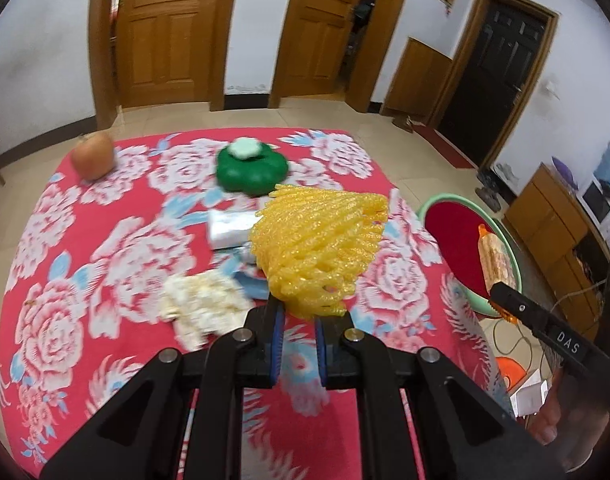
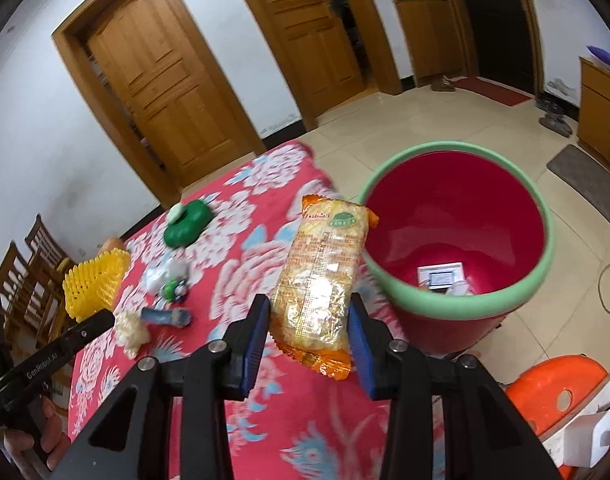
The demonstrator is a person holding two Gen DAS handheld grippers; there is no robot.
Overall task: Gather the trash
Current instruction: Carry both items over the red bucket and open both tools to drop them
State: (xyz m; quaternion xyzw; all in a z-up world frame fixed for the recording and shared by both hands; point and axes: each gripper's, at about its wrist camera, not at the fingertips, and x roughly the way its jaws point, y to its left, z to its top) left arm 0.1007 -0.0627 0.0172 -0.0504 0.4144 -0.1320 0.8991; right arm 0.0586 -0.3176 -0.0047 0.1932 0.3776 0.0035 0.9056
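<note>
We see a floral red cloth (image 1: 105, 264) filling the frame's middle, and a round red bin (image 2: 457, 216) with a smooth green rim at right. At centre, a yellow foam net (image 1: 321, 248), ribbed and springy, is pinched at its lower edge by our left gripper (image 1: 299, 320), which reaches in from the bottom. Our right gripper (image 2: 309, 328), tilted toward the bin, clamps a crinkly orange wrapper (image 2: 325, 272), held upright just left of the rim.
</note>
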